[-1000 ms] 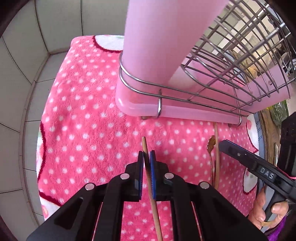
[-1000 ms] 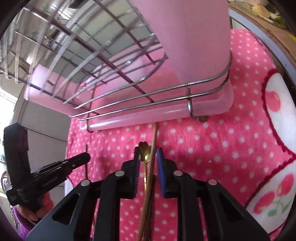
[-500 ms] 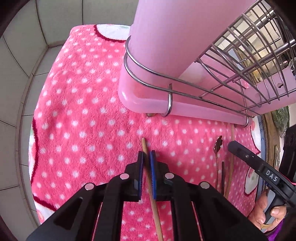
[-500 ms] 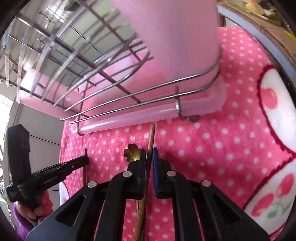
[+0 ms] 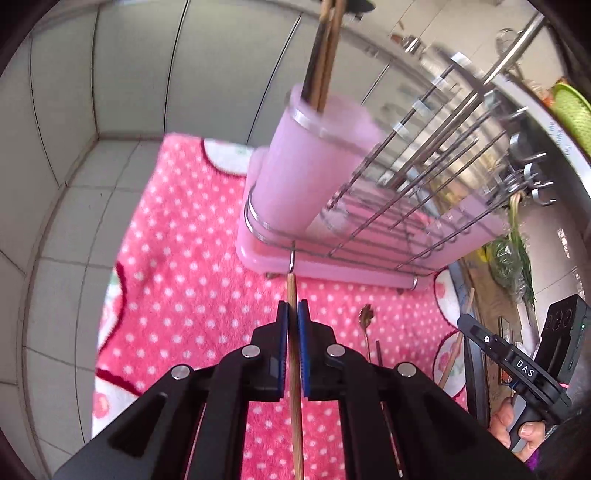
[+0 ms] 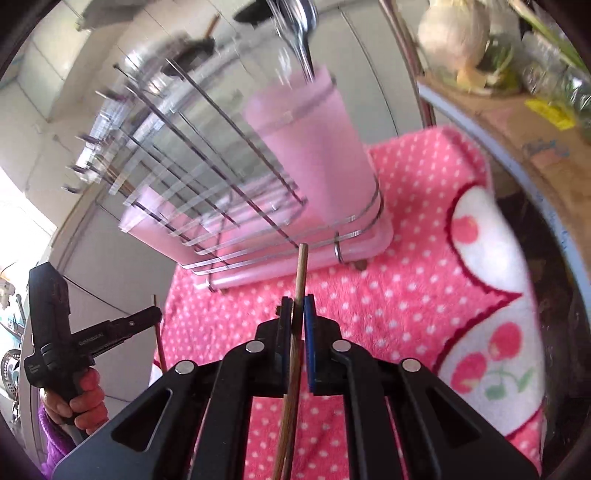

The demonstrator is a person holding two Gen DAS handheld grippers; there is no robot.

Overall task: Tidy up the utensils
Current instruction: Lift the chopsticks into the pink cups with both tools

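My left gripper (image 5: 293,309) is shut on a wooden chopstick (image 5: 291,291) that points at the pink tray of the wire dish rack (image 5: 424,206). The pink utensil cup (image 5: 310,173) stands in the rack's near corner with several chopsticks (image 5: 325,51) in it. A gold spoon (image 5: 366,316) and a dark stick (image 5: 379,350) lie on the towel. My right gripper (image 6: 296,304) is shut on another wooden chopstick (image 6: 301,266), held above the towel below a second pink cup (image 6: 310,155) with metal utensils (image 6: 301,33). Each view shows the other gripper (image 5: 463,321) (image 6: 157,313) at its edge.
A pink polka-dot towel (image 5: 177,280) with cherry prints (image 6: 491,243) covers the tiled counter under the rack. Grey tiled walls (image 5: 110,81) close the back and left. Green vegetables (image 5: 513,258) and garlic (image 6: 458,33) on a cardboard surface lie to the right.
Both grippers have risen and drawn back from the rack, lifting their chopsticks off the towel. The right jaws closed on their chopstick. The cups' tops have come into view.
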